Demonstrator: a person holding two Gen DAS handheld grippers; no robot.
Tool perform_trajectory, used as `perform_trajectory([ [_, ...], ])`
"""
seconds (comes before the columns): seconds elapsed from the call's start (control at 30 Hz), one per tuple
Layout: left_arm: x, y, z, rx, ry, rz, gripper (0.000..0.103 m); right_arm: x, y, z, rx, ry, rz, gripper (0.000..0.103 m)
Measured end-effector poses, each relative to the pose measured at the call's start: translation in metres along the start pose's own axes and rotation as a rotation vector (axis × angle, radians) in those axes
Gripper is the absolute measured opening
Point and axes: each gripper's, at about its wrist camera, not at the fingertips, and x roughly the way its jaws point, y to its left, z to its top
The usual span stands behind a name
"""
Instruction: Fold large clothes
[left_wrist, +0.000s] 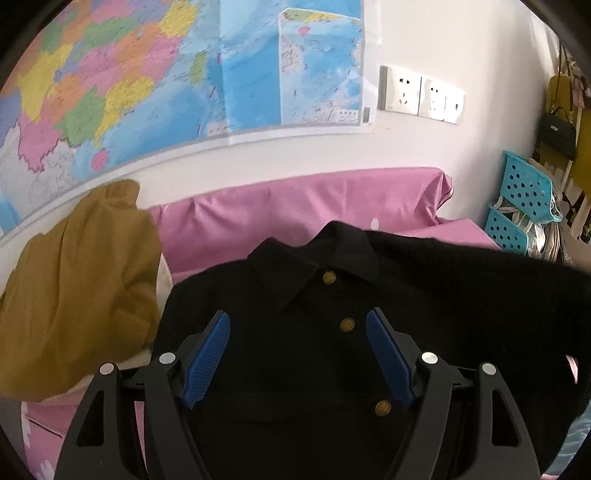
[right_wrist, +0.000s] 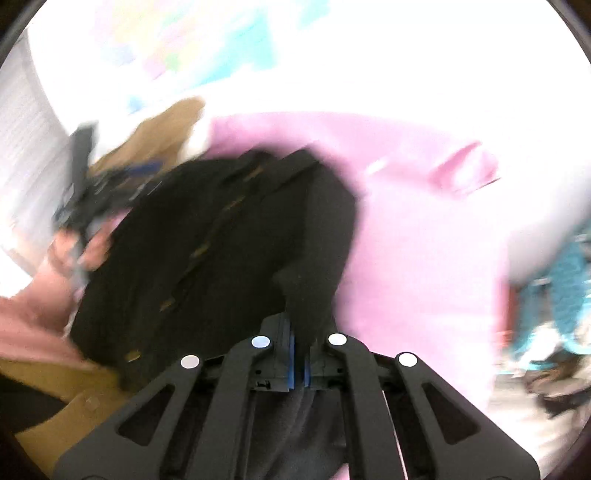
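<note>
A black buttoned shirt (left_wrist: 295, 295) with a collar and brass buttons lies face up on the pink bed sheet (left_wrist: 295, 206). My left gripper (left_wrist: 297, 325) is open and hovers just above its chest, the blue pads on either side of the button row. In the blurred right wrist view, my right gripper (right_wrist: 299, 332) is shut on a fold of the black shirt (right_wrist: 221, 236) and holds it lifted over the sheet (right_wrist: 424, 229). The left gripper and the hand holding it show faintly at the left of that view.
A mustard-yellow garment (left_wrist: 77, 288) is heaped at the left of the bed, also in the right wrist view (right_wrist: 162, 129). A map (left_wrist: 166, 74) and wall sockets (left_wrist: 421, 92) are on the wall behind. Blue plastic baskets (left_wrist: 524, 203) stand at the right.
</note>
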Motion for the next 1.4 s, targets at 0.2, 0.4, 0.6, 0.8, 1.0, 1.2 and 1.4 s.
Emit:
perform_trajectory([
  [0.2,0.015,-0.030,0.006,0.073,0.016,-0.031,0.077,0.053,-0.095,-0.011,0.217,0.113,-0.020,0.013],
  [0.4,0.043,-0.049,-0.003,0.104,0.111,-0.072,0.077,0.049,-0.112,-0.067,0.394,0.057,0.046,0.065],
  [0.6,0.038,-0.067,-0.009,0.165,0.104,-0.113,0.077,-0.026,-0.039,-0.113,0.290,-0.041,0.160,0.089],
  [0.8,0.020,-0.097,-0.019,0.242,0.079,-0.189,0.077,-0.003,0.016,-0.152,0.199,0.086,0.129,0.044],
  [1.0,0.004,-0.112,-0.027,0.268,0.059,-0.221,0.079,-0.070,-0.045,-0.131,0.359,-0.129,0.125,0.014],
  [1.2,-0.014,-0.121,-0.043,0.335,0.045,-0.284,0.079,-0.069,-0.114,-0.123,0.497,-0.136,0.032,0.017],
  [1.4,-0.025,-0.142,-0.071,0.462,0.057,-0.356,0.080,0.006,-0.148,-0.154,0.608,0.049,-0.112,0.046],
])
